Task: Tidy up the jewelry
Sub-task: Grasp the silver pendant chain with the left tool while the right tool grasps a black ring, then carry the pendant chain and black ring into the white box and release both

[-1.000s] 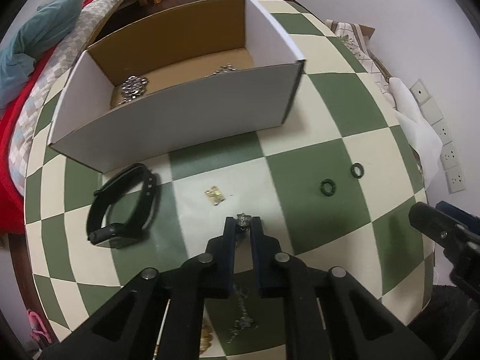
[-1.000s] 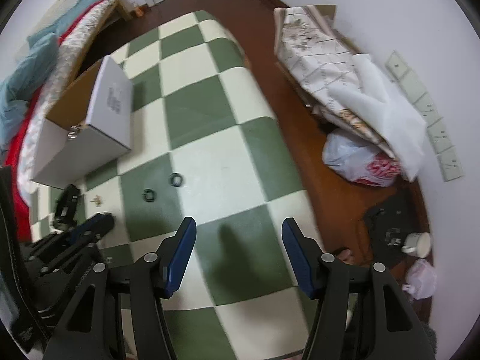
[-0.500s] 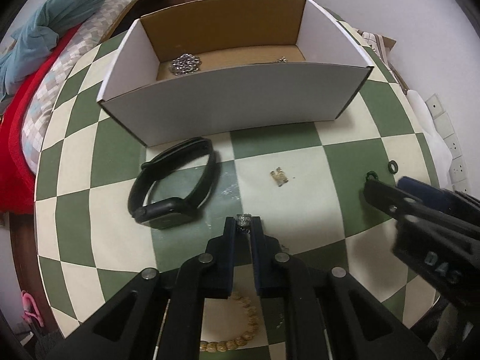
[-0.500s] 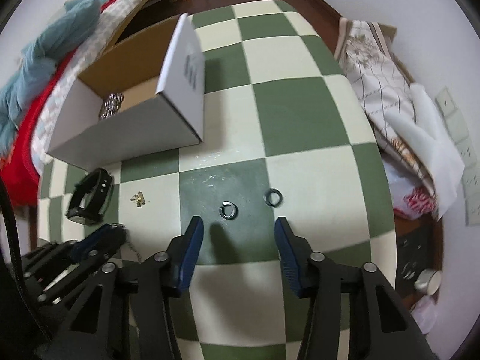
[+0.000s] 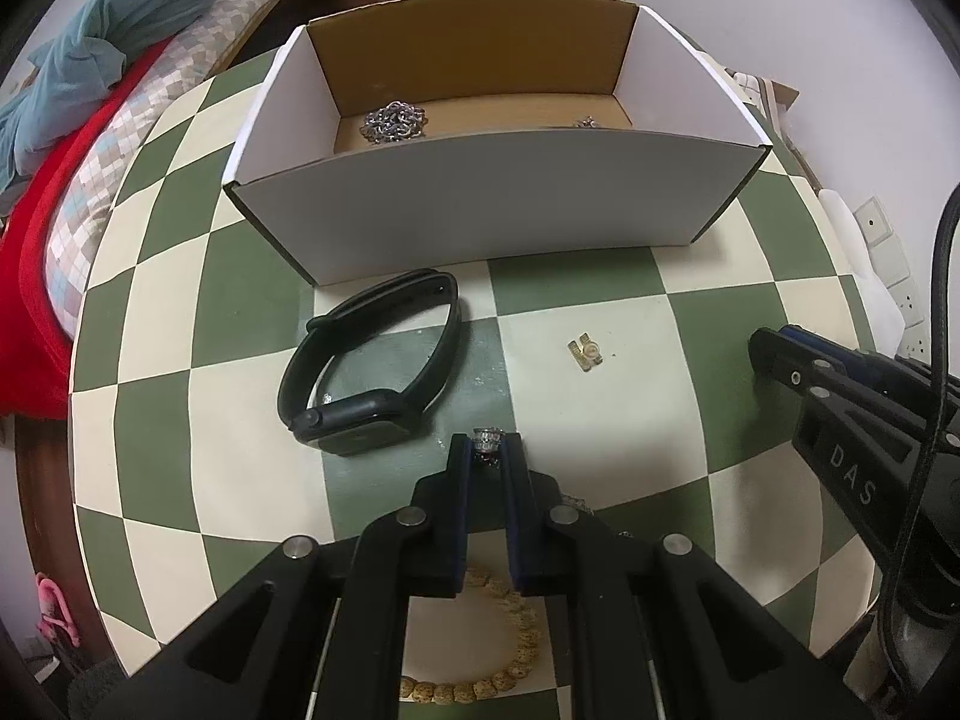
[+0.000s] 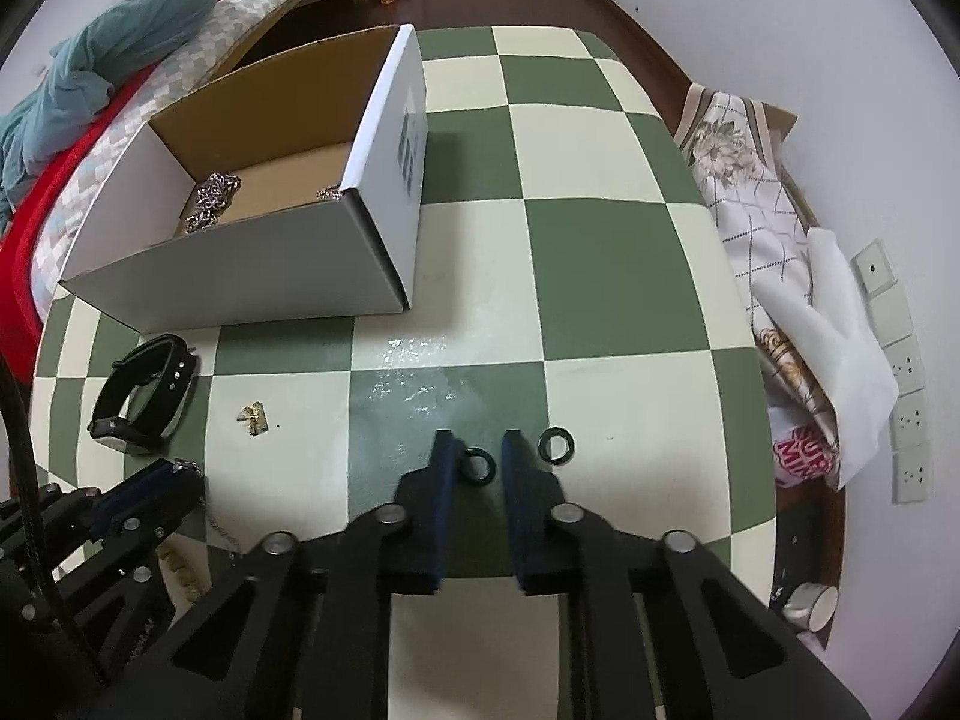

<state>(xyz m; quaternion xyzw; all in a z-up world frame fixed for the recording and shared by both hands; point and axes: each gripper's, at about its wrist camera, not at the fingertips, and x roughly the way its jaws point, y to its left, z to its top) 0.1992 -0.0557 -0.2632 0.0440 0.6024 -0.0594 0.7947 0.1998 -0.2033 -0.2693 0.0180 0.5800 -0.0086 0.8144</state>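
Note:
My left gripper (image 5: 487, 450) is shut on a small silver charm (image 5: 487, 439) whose thin chain hangs below the fingers. It hovers over the checked table (image 5: 600, 288), just in front of a black watch band (image 5: 360, 372). My right gripper (image 6: 480, 450) points down at the table. Its jaws are closing on a black ring (image 6: 478, 465) that sits between the pads. A second black ring (image 6: 556, 446) lies just right of that gripper. The open white box (image 5: 480, 198) holds a silver chain (image 5: 393, 122). A small gold piece (image 5: 585, 354) lies on the table.
A beaded bracelet (image 5: 516, 642) lies under my left gripper. A bed with a red blanket (image 5: 36, 300) borders the table on the left. Folded cloth (image 6: 750, 192) and a bag (image 6: 804, 456) sit past the table's right edge, below wall sockets (image 6: 900, 348).
My right gripper has swung left over the two black rings, and its jaws have narrowed around one. My left gripper shifted sideways with the charm still in it, so the box sits more centred.

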